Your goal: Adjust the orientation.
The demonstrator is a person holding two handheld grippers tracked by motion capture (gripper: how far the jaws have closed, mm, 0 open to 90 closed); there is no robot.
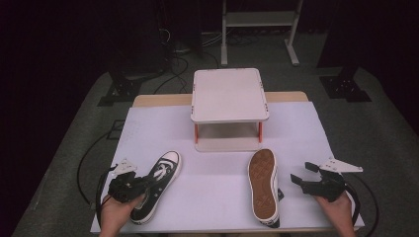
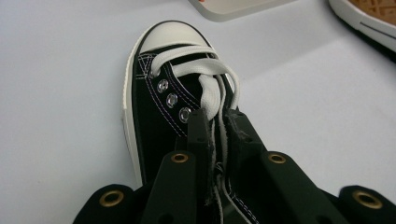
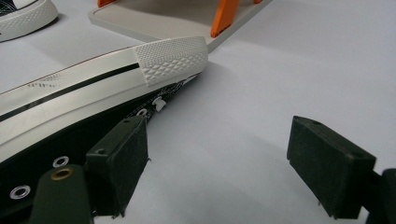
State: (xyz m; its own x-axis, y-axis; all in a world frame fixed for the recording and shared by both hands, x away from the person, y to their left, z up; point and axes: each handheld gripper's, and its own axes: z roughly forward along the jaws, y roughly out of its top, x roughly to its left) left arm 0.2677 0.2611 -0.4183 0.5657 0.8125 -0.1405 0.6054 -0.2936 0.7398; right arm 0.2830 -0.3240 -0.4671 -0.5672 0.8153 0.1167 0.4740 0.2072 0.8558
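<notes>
Looking down in the high view, the left claw (image 1: 143,183) is seen at seven o'clock on the white tabletop (image 1: 222,197), closed on the tongue and laces of the upright black sneaker (image 1: 160,185). The second sneaker (image 1: 263,185) (sole up) lies at five o'clock, with the right claw (image 1: 302,174) spread wide just beside it. A small stand (image 1: 230,96) is placed at twelve o'clock.

In the left gripper view, the jaws are pinched nearly together on the white laces (image 2: 210,93); the toe cap is pointed toward eleven o'clock.

In the right gripper view, nothing is held between the wide jaws; the overturned sneaker (image 3: 93,88) is touched by the nine o'clock jaw.
</notes>
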